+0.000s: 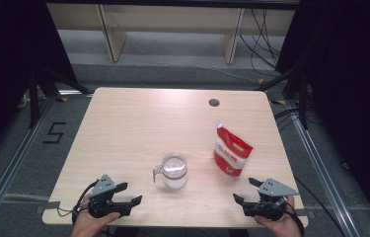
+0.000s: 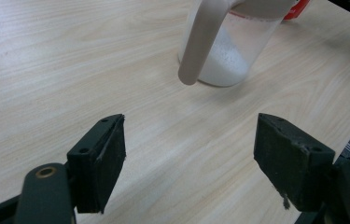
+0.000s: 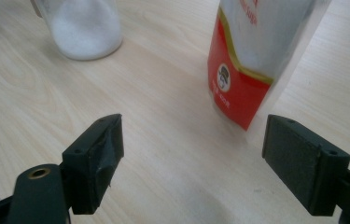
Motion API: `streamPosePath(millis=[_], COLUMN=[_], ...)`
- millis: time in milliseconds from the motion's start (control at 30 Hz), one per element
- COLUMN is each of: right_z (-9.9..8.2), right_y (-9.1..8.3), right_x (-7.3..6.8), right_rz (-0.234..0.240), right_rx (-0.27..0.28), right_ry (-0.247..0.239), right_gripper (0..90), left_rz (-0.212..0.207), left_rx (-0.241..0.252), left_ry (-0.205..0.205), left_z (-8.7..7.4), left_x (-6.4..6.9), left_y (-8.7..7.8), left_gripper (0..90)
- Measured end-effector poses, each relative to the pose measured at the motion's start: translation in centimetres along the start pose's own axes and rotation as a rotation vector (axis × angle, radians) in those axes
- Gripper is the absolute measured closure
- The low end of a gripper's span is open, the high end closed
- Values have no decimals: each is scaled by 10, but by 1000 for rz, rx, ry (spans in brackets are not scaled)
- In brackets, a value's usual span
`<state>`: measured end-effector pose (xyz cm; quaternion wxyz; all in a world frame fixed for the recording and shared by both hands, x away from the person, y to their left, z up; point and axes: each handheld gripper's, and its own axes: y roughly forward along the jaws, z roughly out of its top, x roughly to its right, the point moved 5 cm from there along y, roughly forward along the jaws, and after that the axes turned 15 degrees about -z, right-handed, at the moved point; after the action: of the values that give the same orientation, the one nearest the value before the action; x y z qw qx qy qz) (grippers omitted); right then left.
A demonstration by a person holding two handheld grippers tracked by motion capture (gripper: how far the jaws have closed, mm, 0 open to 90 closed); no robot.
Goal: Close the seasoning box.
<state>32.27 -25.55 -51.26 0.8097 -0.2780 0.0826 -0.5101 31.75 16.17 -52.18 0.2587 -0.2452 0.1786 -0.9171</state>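
Near the front edge of the table (image 1: 123,118), a little toward the middle, stands a clear jug (image 1: 171,171) with a pale handle (image 2: 200,42) that points to the left front corner. It is upright, its lower part filled with a white grainy powder, and more of the powder clings to the inside of its wall as a thin haze. From above, its mouth looks round with a small lip at the handle side.

Just right of the jug, apart from it, a pouch (image 1: 231,150) stands upright, slightly tilted. Its lower front is red with a gold band and a small round emblem; its upper part is white, and a torn or folded corner sticks up at the top left.

At the left front corner the left gripper (image 1: 126,193) is held low over the wood, its jaws spread wide with nothing between them; they point at the jug's handle, which is near but not touched. At the right front corner the right gripper (image 1: 246,190) is held the same way, its jaws wide apart and bare, aimed at the foot of the pouch, which stands just beyond them. A round hole (image 1: 214,102) sits near the far edge, toward the right corner.
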Motion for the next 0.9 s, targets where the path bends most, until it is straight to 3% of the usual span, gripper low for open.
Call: streamPosePath(millis=[67,133,167,267,300,400,433,500,533,667,800,900], right_z=[-2,-3,-6,-6,-7,-7,-6,-6,-6,-7,-6,-6], right_y=[0,0,1,1,0,2,2,2,2,2,3,2], right_x=[1,1,-1,0,-1,0,1,0,0,0,3,2], right_rz=[4,-1,1,7,5,13,12,13,13,27,6,8], right_rx=[-10,-27,-47,-49,-65,-50,-44,-48,-48,-57,-42,-41], right_ry=[-5,0,16,-1,24,11,-17,-16,-16,-9,-19,-15], right_gripper=[221,231,225,224,221,218,220,220,220,215,214,214], left_rz=[2,3,14,20,16,-1,-19,-6,-15,-16,-13,-6], left_rx=[-31,-29,-44,-66,-72,-81,-79,-78,-72,-89,-88,-117], left_ry=[31,27,45,42,57,63,73,89,62,70,76,94], left_z=[-2,-3,-6,-9,-8,-8,-7,-7,-7,-9,-9,-10], left_x=[-1,-1,-1,0,0,2,4,3,6,4,4,2], left_y=[-1,0,2,4,5,5,6,7,8,9,10,8], left_gripper=[239,231,226,207,195,154,152,152,152,152,152,153])
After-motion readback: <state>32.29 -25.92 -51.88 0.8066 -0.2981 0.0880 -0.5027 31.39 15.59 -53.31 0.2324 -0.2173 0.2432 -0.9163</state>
